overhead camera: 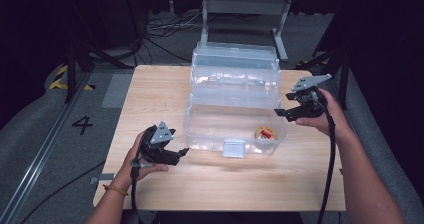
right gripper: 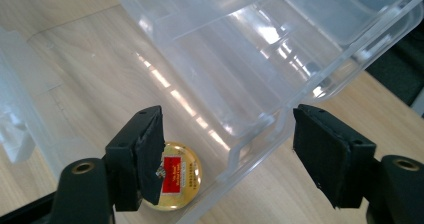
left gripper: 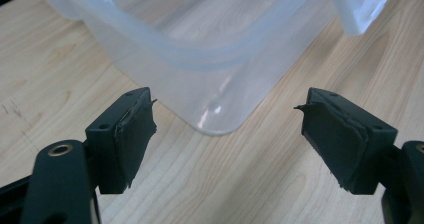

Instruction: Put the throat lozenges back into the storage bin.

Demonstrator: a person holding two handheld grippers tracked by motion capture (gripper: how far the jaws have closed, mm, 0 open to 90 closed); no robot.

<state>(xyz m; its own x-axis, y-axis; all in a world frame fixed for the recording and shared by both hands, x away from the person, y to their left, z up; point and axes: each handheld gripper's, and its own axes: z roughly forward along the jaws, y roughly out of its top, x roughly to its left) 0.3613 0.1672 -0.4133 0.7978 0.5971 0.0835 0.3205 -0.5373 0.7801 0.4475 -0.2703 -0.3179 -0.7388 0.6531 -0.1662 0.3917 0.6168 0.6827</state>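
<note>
A clear box [overhead camera: 234,126] sits open mid-table with a gold tin [overhead camera: 265,132] in its 4 o'clock corner, both grippers gaping empty, left [overhead camera: 181,152] at 8 o'clock, right [overhead camera: 281,113] at 3 o'clock, where a careless nudge could slide the light box.
</note>
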